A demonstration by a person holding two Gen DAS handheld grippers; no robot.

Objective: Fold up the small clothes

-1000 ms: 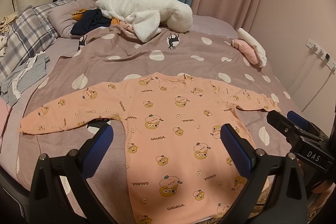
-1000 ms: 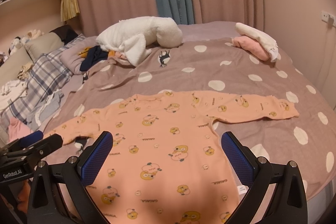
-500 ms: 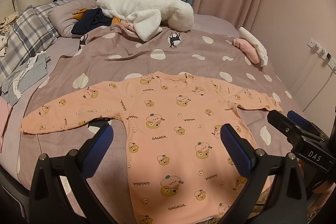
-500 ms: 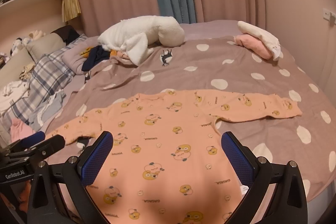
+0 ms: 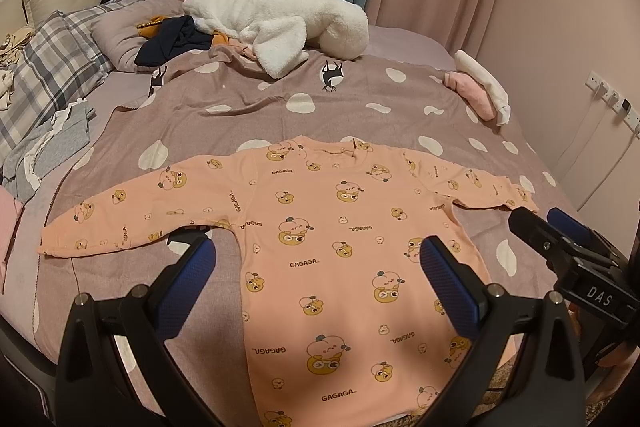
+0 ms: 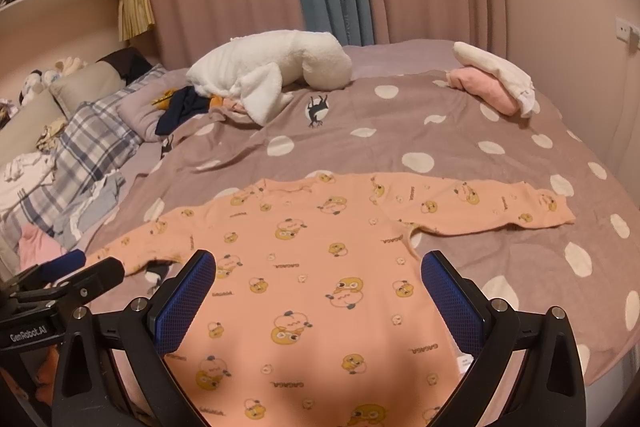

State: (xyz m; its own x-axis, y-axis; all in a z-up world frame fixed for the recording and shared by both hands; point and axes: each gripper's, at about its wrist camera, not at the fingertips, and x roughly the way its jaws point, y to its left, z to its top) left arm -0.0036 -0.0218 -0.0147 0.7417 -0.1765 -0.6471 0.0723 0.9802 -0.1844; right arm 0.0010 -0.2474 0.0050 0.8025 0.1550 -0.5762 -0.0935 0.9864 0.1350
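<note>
An orange long-sleeved child's top (image 5: 340, 243) with cartoon prints lies flat on the dotted mauve bedspread (image 5: 280, 99), both sleeves spread out sideways. It also shows in the right wrist view (image 6: 320, 267). My left gripper (image 5: 316, 279) is open and empty, held above the top's lower left part. My right gripper (image 6: 318, 291) is open and empty, held above the top's lower right part. The right gripper shows at the right edge of the left wrist view (image 5: 560, 247); the left gripper shows at the left edge of the right wrist view (image 6: 68, 279).
A white fluffy blanket (image 5: 280, 19) and dark clothes (image 5: 176, 39) lie at the bed's far side. Folded pink and white clothes (image 5: 480, 87) sit at the far right. Plaid pillows (image 5: 44, 67) and loose clothes (image 5: 52, 143) lie left. A wall (image 5: 560, 47) stands right.
Both grippers have pulled back and risen slightly, so the top sits a little farther off in both views. Nothing was taken hold of.
</note>
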